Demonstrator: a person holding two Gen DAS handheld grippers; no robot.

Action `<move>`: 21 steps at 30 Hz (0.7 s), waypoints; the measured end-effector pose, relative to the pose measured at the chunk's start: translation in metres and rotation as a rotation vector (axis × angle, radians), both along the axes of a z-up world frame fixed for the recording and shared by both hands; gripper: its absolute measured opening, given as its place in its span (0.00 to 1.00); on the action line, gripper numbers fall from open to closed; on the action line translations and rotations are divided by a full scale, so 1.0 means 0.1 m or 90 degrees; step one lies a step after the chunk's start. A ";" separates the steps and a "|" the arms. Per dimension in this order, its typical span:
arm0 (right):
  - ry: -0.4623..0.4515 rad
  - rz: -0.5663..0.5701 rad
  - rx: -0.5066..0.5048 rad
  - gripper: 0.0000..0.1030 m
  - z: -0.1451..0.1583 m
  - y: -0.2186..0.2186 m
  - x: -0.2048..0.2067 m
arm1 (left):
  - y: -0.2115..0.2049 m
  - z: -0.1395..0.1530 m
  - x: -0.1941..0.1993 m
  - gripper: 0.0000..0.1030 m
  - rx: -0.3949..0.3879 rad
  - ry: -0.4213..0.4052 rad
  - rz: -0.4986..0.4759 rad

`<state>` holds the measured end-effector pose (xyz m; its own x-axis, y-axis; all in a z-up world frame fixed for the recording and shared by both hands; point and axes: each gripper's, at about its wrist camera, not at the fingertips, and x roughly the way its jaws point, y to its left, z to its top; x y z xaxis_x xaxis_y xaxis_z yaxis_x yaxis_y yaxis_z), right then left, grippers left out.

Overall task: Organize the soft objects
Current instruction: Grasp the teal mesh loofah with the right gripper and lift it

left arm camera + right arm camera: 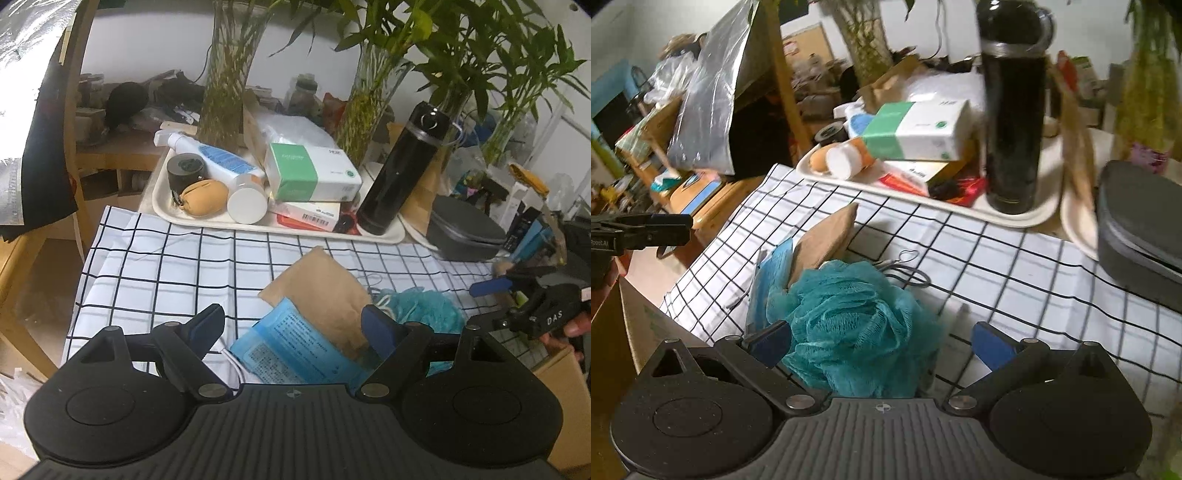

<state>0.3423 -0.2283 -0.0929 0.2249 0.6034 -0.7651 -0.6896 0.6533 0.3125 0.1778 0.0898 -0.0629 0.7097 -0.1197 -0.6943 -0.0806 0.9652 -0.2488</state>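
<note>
Both grippers are wide apart, holding nothing: my right gripper (879, 345) sits around the teal puff (849, 325), my left gripper (295, 325) over the blue pack (291, 350). At 11 o'clock of the puff, the brown bag (827, 240) leans close. If I squeeze too high, I think the squishy puff could slip out.

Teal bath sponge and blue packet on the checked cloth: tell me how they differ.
The bath sponge is a puffy, ruffled ball of teal netting; the blue packet is flat, smooth and printed with text. The sponge sits directly on the checked cloth, while the packet lies partly under a brown paper bag. Both lie close together on the cloth, each between a pair of open tongs.
</note>
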 end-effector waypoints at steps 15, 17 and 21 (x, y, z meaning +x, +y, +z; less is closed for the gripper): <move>0.041 0.090 -0.025 0.91 -0.27 0.42 0.21 | 0.12 0.01 0.00 0.79 0.005 -0.015 0.048; 0.049 0.090 -0.039 0.89 -0.33 0.47 0.22 | 0.14 0.02 -0.01 0.79 0.002 -0.019 0.054; 0.064 0.092 -0.030 0.75 -0.39 0.52 0.19 | 0.17 0.03 -0.02 0.79 -0.001 -0.025 0.072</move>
<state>0.3616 -0.1760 -0.1316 0.0593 0.5870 -0.8074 -0.7443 0.5650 0.3561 0.1761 0.1072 -0.0594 0.7452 -0.0384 -0.6657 -0.1798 0.9498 -0.2561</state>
